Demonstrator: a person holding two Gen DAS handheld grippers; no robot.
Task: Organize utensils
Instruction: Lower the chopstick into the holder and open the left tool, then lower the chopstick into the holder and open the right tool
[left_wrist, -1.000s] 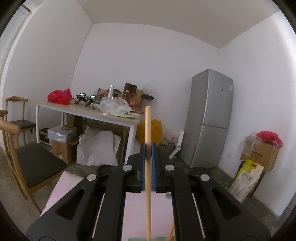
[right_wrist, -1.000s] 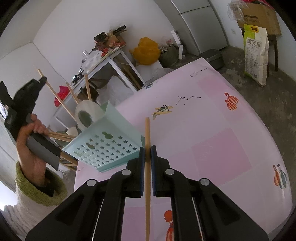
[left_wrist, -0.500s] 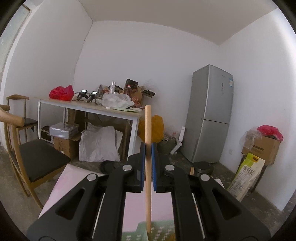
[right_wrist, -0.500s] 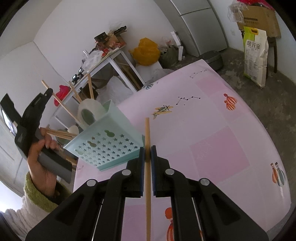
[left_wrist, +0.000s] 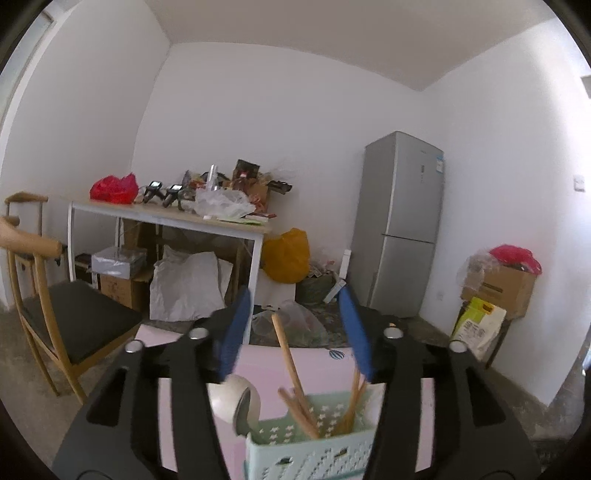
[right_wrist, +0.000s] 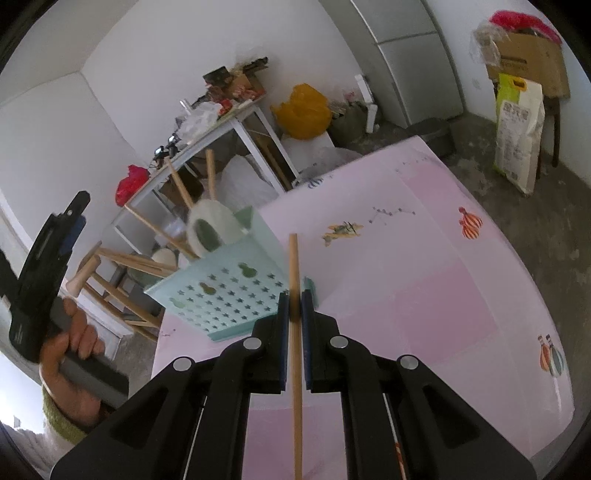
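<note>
Pale green perforated basket (right_wrist: 229, 291), left of centre in the right wrist view and at the bottom centre of the left wrist view, standing on the pink patterned worktop (right_wrist: 424, 280). It already carries several wooden chopsticks (left_wrist: 295, 376) leaning at different angles and a white ladle-like spoon (right_wrist: 208, 227); these count as sorted.

Left tongs (left_wrist: 295, 328), in the lower half of the left wrist view directly above the basket: jaws opening, blue pads set apart, nothing pressed between them. One chopstick stands loose in the gap with its lower end inside the basket, so this piece appears delivered.

Right tongs (right_wrist: 294, 310), lower centre of the right wrist view: narrow, clamped on a single chopstick (right_wrist: 293, 266) that runs up the frame, its tip just over the basket's near corner. This piece is judged not yet placed; carrying it over the basket rim and releasing it is what remains in view.

No other loose utensils show on the worktop. A person's hand (right_wrist: 74, 354), lower left of the right wrist view, grips the left tool's handle.
</note>
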